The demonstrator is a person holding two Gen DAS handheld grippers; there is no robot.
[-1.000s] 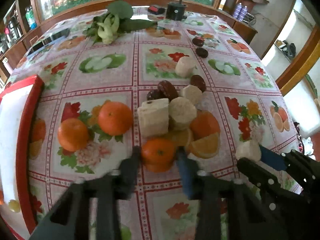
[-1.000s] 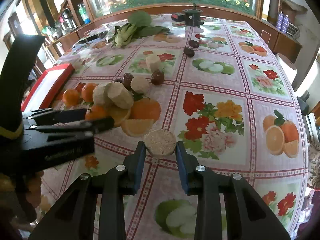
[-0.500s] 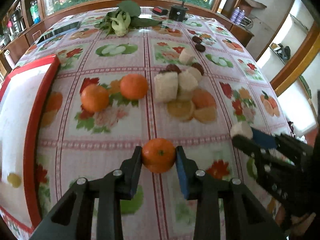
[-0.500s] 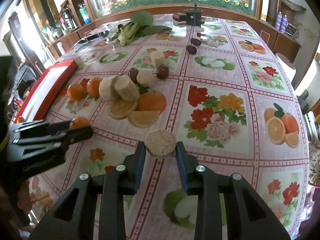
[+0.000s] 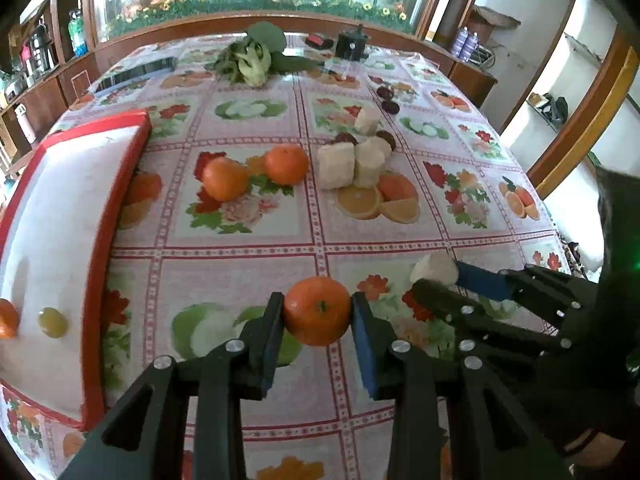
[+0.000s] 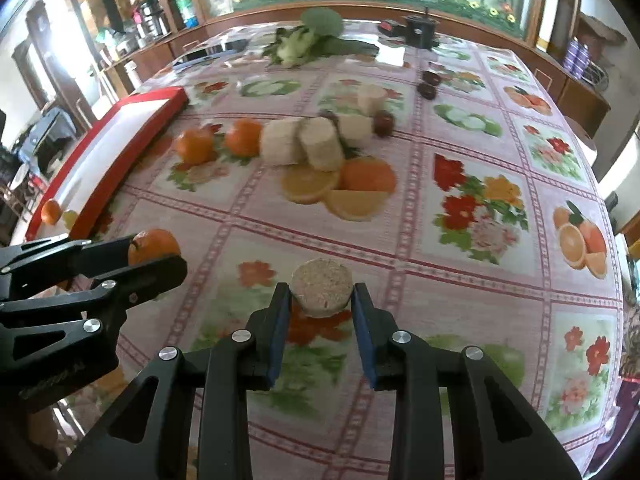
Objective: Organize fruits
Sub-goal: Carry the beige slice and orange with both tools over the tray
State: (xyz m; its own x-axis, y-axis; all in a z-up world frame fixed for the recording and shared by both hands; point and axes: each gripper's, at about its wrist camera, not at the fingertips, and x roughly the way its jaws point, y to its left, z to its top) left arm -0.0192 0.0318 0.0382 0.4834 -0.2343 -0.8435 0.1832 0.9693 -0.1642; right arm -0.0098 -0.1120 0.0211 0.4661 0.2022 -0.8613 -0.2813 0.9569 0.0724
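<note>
My left gripper point(image 5: 318, 312) is shut on an orange tangerine point(image 5: 317, 310), held above the flowered tablecloth. My right gripper point(image 6: 321, 294) is shut on a pale cylindrical fruit chunk point(image 6: 321, 287); that chunk point(image 5: 434, 268) also shows at the right of the left wrist view. The red-rimmed white tray point(image 5: 96, 240) lies at the left with a small orange fruit point(image 5: 7, 319) and a green grape point(image 5: 52, 322) on it. Two more tangerines point(image 5: 224, 178) point(image 5: 286, 163) and several pale chunks point(image 5: 334, 166) sit mid-table, with dark dates point(image 5: 386, 138) beside them.
Green leafy vegetables point(image 5: 250, 58) and a black pot point(image 5: 352, 44) stand at the table's far end. Two dates point(image 5: 386, 93) lie far right. The table's right edge point(image 5: 552, 216) drops toward the floor. A wooden counter point(image 6: 160, 48) with bottles runs along the left.
Both grippers have drawn back from the fruit pile toward the near edge with their loads. The left one lifted the tangerine off the cloth; the tray now shows more fully at left.
</note>
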